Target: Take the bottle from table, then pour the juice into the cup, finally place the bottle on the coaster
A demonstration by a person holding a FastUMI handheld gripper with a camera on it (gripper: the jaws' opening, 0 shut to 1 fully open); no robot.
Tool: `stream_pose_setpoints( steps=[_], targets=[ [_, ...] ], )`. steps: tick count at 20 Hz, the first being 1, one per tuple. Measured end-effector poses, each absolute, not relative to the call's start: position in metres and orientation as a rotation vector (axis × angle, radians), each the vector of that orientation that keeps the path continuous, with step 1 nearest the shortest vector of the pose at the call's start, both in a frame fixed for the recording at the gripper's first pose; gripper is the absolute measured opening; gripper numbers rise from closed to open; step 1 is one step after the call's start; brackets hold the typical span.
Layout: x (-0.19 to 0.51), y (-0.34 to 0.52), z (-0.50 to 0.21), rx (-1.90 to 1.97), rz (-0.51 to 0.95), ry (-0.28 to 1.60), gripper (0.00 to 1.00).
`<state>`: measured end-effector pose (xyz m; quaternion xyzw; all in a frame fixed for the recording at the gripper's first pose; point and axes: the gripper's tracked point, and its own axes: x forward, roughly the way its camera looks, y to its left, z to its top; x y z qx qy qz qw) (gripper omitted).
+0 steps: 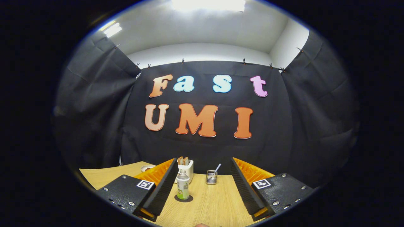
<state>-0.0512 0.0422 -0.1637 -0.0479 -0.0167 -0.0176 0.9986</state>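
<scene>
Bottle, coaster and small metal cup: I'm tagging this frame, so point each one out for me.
bottle (182, 186), gripper view, on its label, just ahead of the open gripper (202, 189).
coaster (189, 199), gripper view, on the dark rim beside the bottle's base.
metal cup (211, 177), gripper view, on its front wall.

Bottle upright on the coaster on the counter, between the spread fingers, nearer the left one. Behind it, a box holder. To the right of that, a small cup with a spoon in it.
</scene>
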Motion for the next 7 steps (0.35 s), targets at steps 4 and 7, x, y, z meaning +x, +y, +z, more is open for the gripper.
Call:
stream_pose_setpoints(
  steps=[4, 7],
  targets=[
    [-0.0487, 0.0327, -0.1555, -0.084, -0.074, -0.027, 0.98],
    [-0.0467, 0.0317, -0.1552, -0.067, -0.078, -0.028, 0.98]
  ],
)
